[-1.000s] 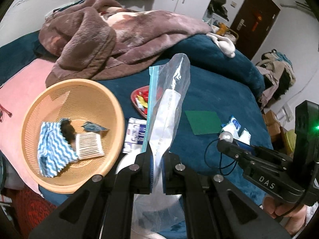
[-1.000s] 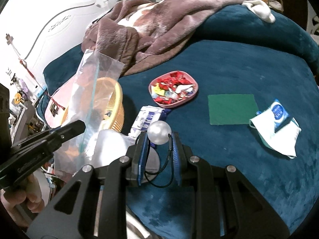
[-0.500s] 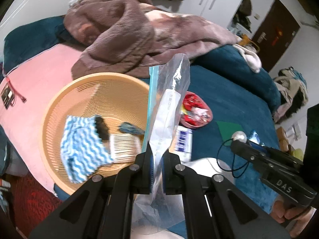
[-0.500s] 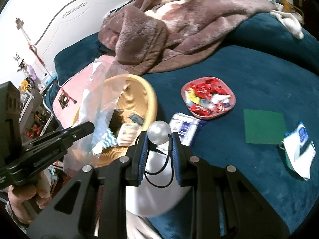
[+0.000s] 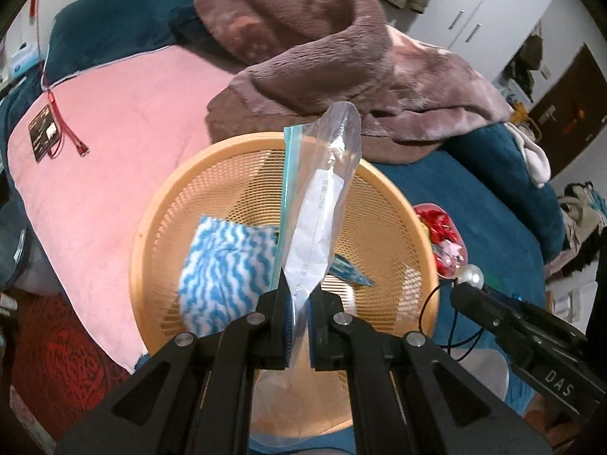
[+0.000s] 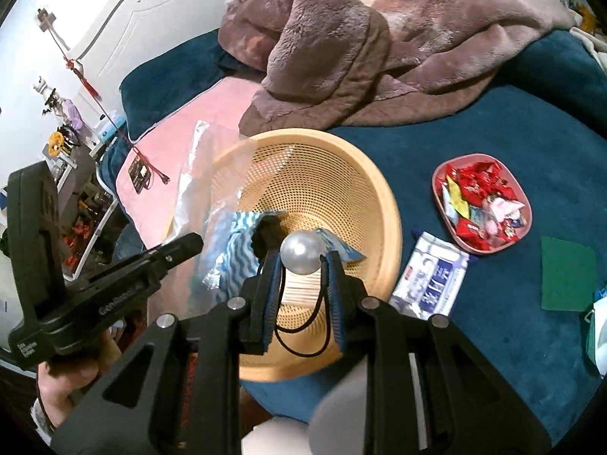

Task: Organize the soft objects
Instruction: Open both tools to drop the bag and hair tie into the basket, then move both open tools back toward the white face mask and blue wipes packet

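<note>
My left gripper (image 5: 299,309) is shut on a clear zip bag (image 5: 322,204) and holds it upright over the orange mesh basket (image 5: 159,227). The bag also shows in the right wrist view (image 6: 197,185). My right gripper (image 6: 301,276) is shut on a black hair tie with a pearl bead (image 6: 301,252), above the basket (image 6: 379,204); it shows in the left wrist view (image 5: 470,280) at the basket's right rim. In the basket lie a blue-white wavy cloth (image 5: 224,269), a blue wrapper (image 5: 349,267) and a small dark item (image 6: 267,233).
A brown fleece blanket (image 5: 341,57) lies heaped behind the basket. A pink blanket (image 5: 114,132) is on the left. A pink tray of red candies (image 6: 480,203), a tissue pack (image 6: 432,278) and a green square cloth (image 6: 567,273) lie on the blue bedspread to the right.
Both grippers have moved left over the basket, carrying the zip bag and the hair tie. The basket now sits centred under both.
</note>
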Action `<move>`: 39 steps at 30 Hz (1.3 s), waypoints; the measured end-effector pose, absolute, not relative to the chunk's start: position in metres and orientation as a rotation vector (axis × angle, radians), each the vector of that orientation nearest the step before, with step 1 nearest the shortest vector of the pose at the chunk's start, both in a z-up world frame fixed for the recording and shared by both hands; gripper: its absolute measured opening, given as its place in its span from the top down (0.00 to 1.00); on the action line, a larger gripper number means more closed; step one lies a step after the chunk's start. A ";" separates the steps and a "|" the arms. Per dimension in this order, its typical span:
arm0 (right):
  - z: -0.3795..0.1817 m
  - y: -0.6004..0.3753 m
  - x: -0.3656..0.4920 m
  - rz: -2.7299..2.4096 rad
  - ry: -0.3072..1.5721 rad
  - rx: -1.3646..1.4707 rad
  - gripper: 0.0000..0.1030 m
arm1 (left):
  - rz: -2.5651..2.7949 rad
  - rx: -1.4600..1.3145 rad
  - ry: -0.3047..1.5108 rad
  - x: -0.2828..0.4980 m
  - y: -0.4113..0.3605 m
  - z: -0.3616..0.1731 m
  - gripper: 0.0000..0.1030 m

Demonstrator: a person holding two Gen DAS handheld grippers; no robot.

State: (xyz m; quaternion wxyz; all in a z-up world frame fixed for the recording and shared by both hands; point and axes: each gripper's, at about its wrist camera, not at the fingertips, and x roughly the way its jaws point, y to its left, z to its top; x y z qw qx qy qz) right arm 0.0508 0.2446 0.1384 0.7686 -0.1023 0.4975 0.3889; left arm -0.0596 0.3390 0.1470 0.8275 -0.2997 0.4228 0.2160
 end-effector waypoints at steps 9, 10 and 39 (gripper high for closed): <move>0.133 0.237 0.061 0.822 1.133 -0.120 0.24 | 0.493 -0.712 0.943 -0.062 0.355 0.126 0.01; 0.132 0.236 0.061 0.818 1.136 -0.125 0.23 | 0.507 -0.713 0.934 -0.065 0.355 0.126 0.01; 0.136 0.209 0.047 0.759 1.114 -0.248 0.00 | 0.628 -0.539 1.011 -0.076 0.326 0.136 0.00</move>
